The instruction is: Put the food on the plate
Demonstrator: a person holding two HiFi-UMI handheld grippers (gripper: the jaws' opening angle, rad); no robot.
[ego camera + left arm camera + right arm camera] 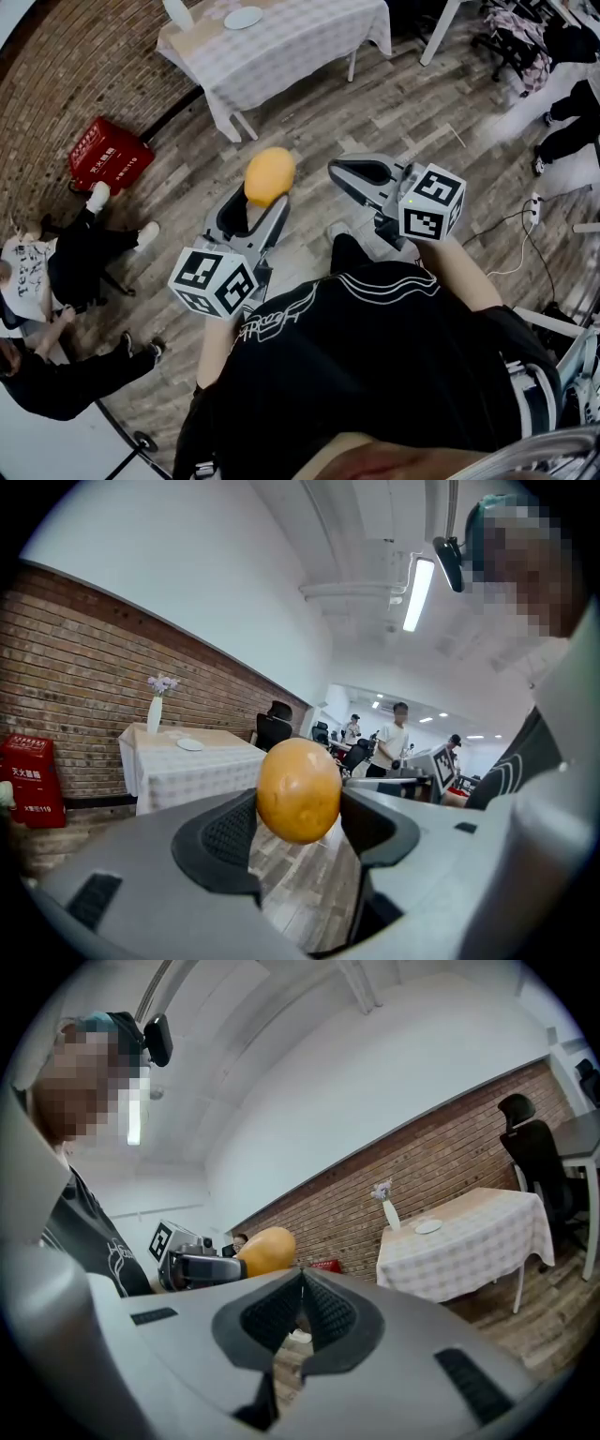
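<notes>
The food (298, 789), a round orange-yellow piece, was clamped between the pads of the left gripper (263, 194), whose jaws stood wide around it, well short of the table (281, 47) and not yet on the plate (244, 17). The right gripper (302, 1288) was closed on nothing, level with the left one and equally far from the table. The step probably called for steady clamping force, a level carry to the table, and release only once the food rested on the plate, since a round piece would likely roll. The plate was too small to show whether it was empty, and the head view cropped the table's far edge.
</notes>
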